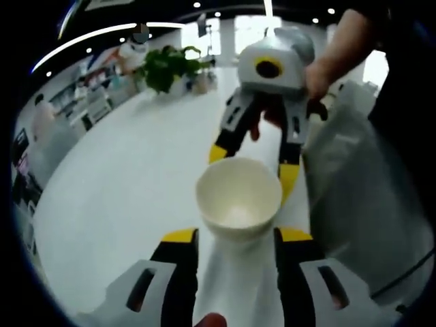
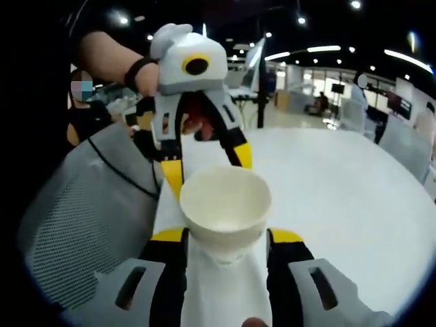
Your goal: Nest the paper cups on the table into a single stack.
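A white paper cup point(image 1: 238, 197) stands mouth-up near the edge of the white table point(image 1: 136, 184), and I can see into its bare inside. My left gripper point(image 1: 237, 237) has its yellow-tipped jaws close against the cup's lower wall on both sides. The right gripper point(image 1: 253, 163) comes in from the far side with a hand on it, its fingers spread at the cup's rim. In the right gripper view the same cup point(image 2: 225, 201) sits between my right gripper point(image 2: 226, 237) jaws, with the left gripper point(image 2: 206, 165) just behind it. A second rim line shows under the cup there.
A grey mesh chair point(image 1: 361, 197) stands against the table edge, also seen as the chair point(image 2: 82, 225). A potted green plant point(image 1: 167, 68) sits at the table's far end. The wide table top point(image 2: 340, 191) stretches away beside the cup. A seated person point(image 2: 85, 109) is behind.
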Tool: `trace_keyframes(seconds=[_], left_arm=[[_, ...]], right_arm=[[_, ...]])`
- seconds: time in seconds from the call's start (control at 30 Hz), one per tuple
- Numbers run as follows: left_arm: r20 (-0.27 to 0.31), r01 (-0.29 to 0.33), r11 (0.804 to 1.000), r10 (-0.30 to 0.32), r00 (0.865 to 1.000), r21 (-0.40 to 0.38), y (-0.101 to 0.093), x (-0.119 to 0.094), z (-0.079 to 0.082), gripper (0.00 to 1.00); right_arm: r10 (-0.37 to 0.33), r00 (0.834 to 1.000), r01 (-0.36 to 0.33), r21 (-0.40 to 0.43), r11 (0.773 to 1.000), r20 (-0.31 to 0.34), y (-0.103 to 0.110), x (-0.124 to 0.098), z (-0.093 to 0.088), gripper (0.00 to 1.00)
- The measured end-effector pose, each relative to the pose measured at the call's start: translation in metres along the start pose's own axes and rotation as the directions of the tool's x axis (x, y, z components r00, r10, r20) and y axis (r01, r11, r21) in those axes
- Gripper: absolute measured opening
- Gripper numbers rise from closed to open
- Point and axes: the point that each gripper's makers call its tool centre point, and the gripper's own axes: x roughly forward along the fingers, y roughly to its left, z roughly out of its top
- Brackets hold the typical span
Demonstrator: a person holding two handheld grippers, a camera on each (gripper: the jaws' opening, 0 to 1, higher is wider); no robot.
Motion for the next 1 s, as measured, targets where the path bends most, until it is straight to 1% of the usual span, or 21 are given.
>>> trace_keyframes(seconds=[0.03,0.13,0.2,0.4,0.7,0.87,1.0], left_arm=[[0.002,0.007,1.000,-0.007,1.000,-0.002,-0.001,0.001,0.001,0.42],[0.003,0.018,1.000,-0.018,1.000,0.005,-0.003,0.003,0.004,0.40],[0.007,0.016,1.000,-0.016,1.000,-0.002,-0.003,0.004,0.005,0.40],[0.008,0.028,1.000,-0.028,1.000,-0.009,-0.003,0.006,0.004,0.40],[0.009,0.026,1.000,-0.026,1.000,0.010,-0.001,0.005,0.009,0.38],[0.006,0.020,1.000,-0.020,1.000,0.022,0.005,0.003,0.016,0.38],[0.003,0.012,0.999,-0.012,1.000,0.046,0.015,0.001,0.024,0.38]], right_arm=[[0.007,1.000,-0.007,0.012,1.000,0.006,0.001,0.001,0.001,0.43],[0.007,1.000,-0.007,0.004,1.000,0.002,0.001,0.002,0.000,0.43],[0.007,1.000,-0.007,0.006,1.000,0.004,0.002,0.003,0.001,0.43],[0.003,1.000,-0.003,0.007,1.000,0.012,0.002,0.003,0.002,0.42],[-0.005,1.000,0.005,-0.001,1.000,0.020,0.000,-0.002,0.005,0.41],[-0.018,0.999,0.019,-0.011,1.000,0.027,-0.007,-0.006,0.010,0.41],[-0.035,0.999,0.036,-0.023,0.999,0.037,-0.017,-0.010,0.017,0.41]])
